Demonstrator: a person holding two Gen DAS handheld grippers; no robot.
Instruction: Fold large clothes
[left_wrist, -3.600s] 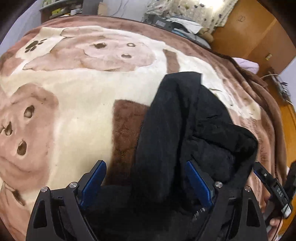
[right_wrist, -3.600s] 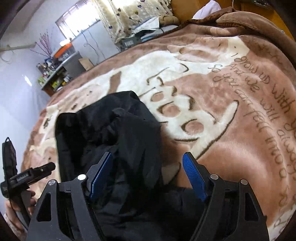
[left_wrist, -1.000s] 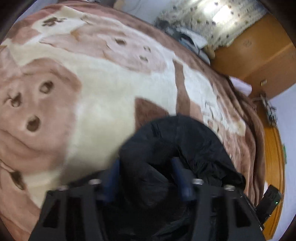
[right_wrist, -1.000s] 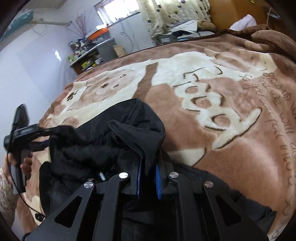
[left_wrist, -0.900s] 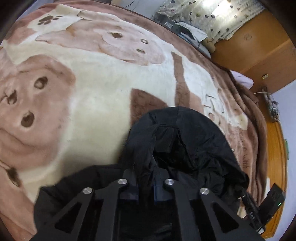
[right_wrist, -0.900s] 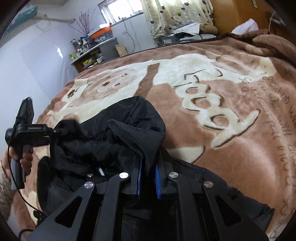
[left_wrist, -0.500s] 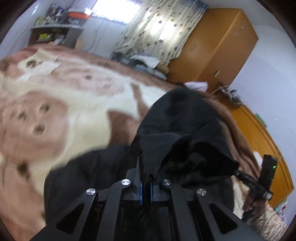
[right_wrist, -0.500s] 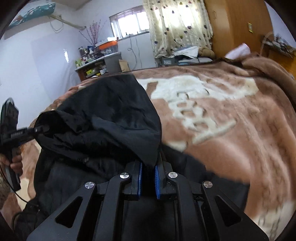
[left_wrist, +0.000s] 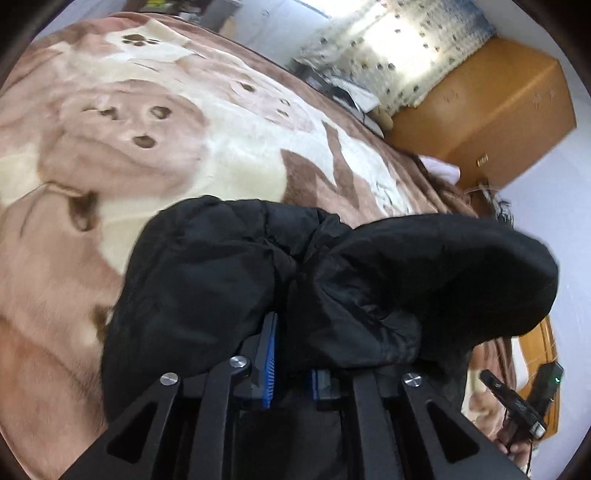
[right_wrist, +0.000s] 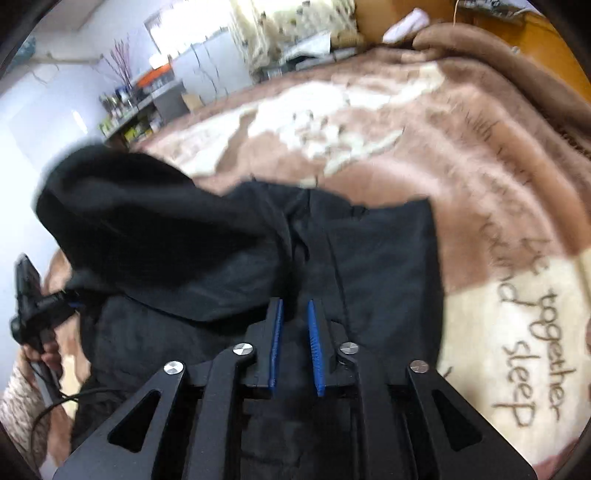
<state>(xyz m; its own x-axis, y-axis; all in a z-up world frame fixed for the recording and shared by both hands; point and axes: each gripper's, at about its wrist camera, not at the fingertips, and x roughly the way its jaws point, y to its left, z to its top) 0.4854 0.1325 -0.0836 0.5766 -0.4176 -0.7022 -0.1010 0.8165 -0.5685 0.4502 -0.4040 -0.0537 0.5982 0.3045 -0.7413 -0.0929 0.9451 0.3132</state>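
Note:
A large black jacket (left_wrist: 332, 280) lies bunched on a brown and cream plush blanket (left_wrist: 184, 147). My left gripper (left_wrist: 291, 354) is shut on a thick fold of the jacket, which bulges over its blue pads. In the right wrist view the jacket (right_wrist: 369, 266) spreads flatter on the blanket (right_wrist: 480, 166). My right gripper (right_wrist: 295, 325) has its blue pads close together with a narrow gap, right at a jacket fold; whether it still pinches cloth is unclear. The left gripper (right_wrist: 44, 310) shows at the left, holding the jacket's raised bulge (right_wrist: 147, 221).
An orange wooden wardrobe (left_wrist: 498, 110) and a spotted curtain (left_wrist: 388, 55) stand beyond the bed. A shelf with clutter (right_wrist: 147, 110) is by the far wall. The other hand-held gripper (left_wrist: 524, 406) shows at the lower right.
Both grippers shut on the jacket, lifted it, then carried it down and forward. The jacket's lower part now lies flatter on the blanket. The right pads have parted slightly.

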